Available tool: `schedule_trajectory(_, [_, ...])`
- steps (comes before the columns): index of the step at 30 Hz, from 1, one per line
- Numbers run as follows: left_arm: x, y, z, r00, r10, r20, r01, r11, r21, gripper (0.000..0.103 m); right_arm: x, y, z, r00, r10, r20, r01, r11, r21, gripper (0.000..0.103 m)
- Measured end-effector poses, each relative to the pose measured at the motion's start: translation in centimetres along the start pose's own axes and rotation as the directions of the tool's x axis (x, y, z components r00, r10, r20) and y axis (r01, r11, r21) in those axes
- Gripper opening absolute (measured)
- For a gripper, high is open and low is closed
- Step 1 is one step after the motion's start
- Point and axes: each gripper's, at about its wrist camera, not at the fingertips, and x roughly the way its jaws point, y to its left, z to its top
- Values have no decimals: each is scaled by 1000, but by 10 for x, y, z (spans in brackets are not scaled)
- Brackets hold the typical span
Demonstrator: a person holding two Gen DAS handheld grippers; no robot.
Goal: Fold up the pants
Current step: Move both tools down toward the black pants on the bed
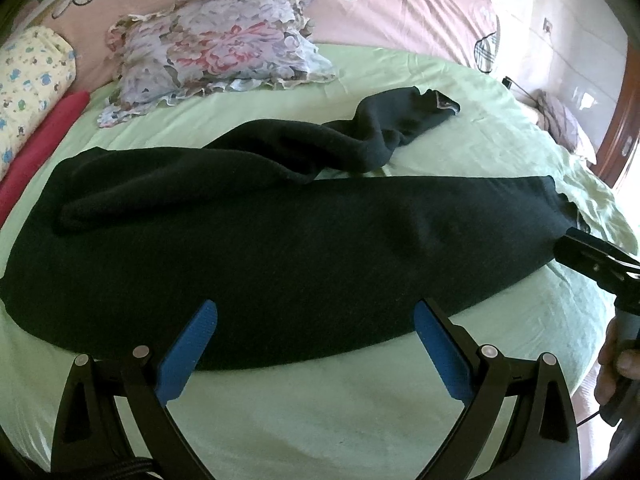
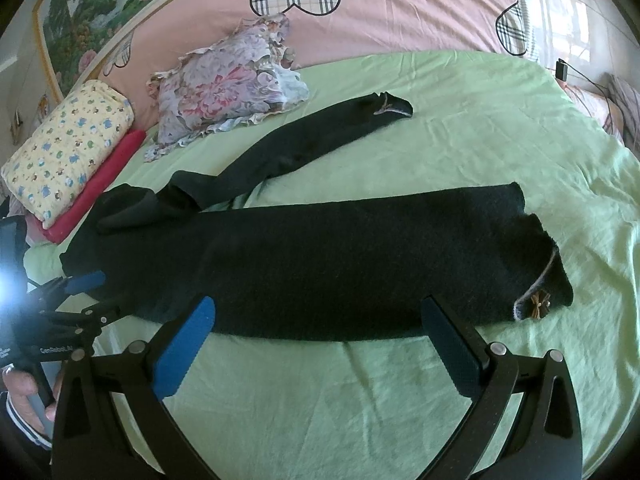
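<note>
A pair of black pants (image 1: 280, 248) lies on the green sheet (image 1: 320, 420) of a bed. One leg is stretched out flat and long, close to the front edge. The other leg (image 2: 296, 148) bends away toward the back, and its end lies near a flowery pillow (image 2: 232, 92). The near leg has a grey cuff with a small brown bow (image 2: 540, 304) on it (the far cuff seems to have one too, but it is small and hard to see).

The left gripper (image 1: 316, 344) has its two blue fingers (image 1: 188, 356) spread wide apart. It holds nothing. It sits just above the front edge of the pants, near the waist end.

The right gripper (image 2: 320, 344) is also spread wide and holds nothing. It hangs at the front edge of the flat leg, close to the cuff end. In the left view its black tip sits right by that cuff.

Behind the pants is a pink blanket (image 2: 400, 12) with checked hearts. At the left a yellow pillow (image 2: 68, 144) with little animals rests on a red cushion (image 2: 100, 184).

There are no boxes or baskets to look into here.
</note>
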Motion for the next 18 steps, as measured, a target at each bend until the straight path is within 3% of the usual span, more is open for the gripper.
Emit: schedule_trajectory(18, [-1,-1,14,1000,0,16,0,1000,18,99,3,0,1,998,-16,-66,16,1000,4,103])
